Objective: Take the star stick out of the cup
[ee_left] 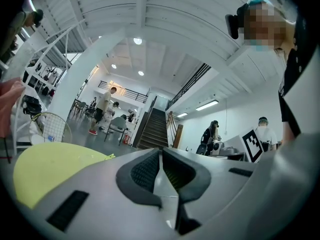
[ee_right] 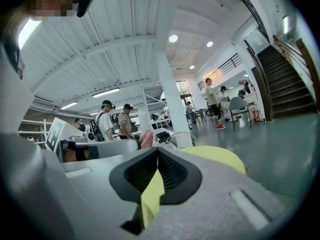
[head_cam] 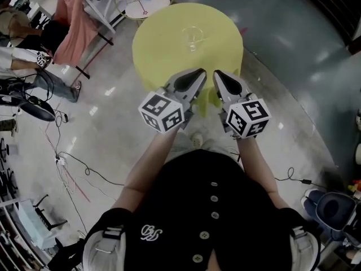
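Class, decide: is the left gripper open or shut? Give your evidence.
Shut: on the left gripper, the jaw tips meet in its own view, with nothing held between them.

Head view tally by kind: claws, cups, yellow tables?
Claws: 2 (left claw, right claw, both shut, empty)
Clear cup: 1
Yellow table: 1
Total: 4

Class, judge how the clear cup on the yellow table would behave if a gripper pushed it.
The cup looks clear and thin-walled, so probably light, smooth and breakable. It stands upright on the cloth-covered table; a high push might tip it, a low one slide it.
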Available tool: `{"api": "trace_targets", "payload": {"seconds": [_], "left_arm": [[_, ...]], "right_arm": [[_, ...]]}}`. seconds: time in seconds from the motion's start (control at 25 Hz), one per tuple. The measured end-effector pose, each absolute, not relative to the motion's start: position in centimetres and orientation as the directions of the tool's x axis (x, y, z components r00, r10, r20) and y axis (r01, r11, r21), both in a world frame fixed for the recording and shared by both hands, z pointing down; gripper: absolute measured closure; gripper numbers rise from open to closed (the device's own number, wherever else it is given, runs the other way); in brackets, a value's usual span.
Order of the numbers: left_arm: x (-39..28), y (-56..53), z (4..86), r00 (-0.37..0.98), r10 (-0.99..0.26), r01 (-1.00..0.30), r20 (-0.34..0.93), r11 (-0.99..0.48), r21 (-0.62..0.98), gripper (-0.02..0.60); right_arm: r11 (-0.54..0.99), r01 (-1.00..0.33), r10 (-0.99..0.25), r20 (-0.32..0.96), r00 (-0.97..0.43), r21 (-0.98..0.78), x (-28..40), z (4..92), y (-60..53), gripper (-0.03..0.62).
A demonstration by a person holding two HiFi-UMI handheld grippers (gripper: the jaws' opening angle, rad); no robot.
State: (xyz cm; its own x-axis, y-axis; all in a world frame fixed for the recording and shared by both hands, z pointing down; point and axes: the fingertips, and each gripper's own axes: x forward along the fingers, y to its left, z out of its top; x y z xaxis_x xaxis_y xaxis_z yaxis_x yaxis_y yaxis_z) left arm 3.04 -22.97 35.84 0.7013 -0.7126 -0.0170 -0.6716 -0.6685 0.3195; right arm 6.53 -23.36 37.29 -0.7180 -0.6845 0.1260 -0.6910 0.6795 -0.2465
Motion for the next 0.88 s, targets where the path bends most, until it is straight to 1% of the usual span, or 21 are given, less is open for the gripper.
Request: {"api": "trace_targets", "payload": {"seconds": [0.4,0.64,0.88], "left_arm": [[2.0,-24.6,36.7,0.697,-0.717,-0.665,-0.011,-0.651,0.365,0.552],[0.8,-27.3,38.1,0.697,-0.717,-0.679,0.030,-0.646,0.348,0.552],[1.2,-30.4,38.8,0.751,-0.659,-0.624,0.030,-0.695,0.359,0.552]], "right_arm": [[0.658,-0.701,-0.686,0.162,-0.709,-0.276,6.1,38.9,-24.5,0.589],[0.666,-0.694,-0.678,0.166,-0.717,-0.274,4.5,39.7,-26.6,0.589],[0.649,-0.701,-0.688,0.164,-0.707,-0.296,4.2,40.1,-29.5,0.591]]}}
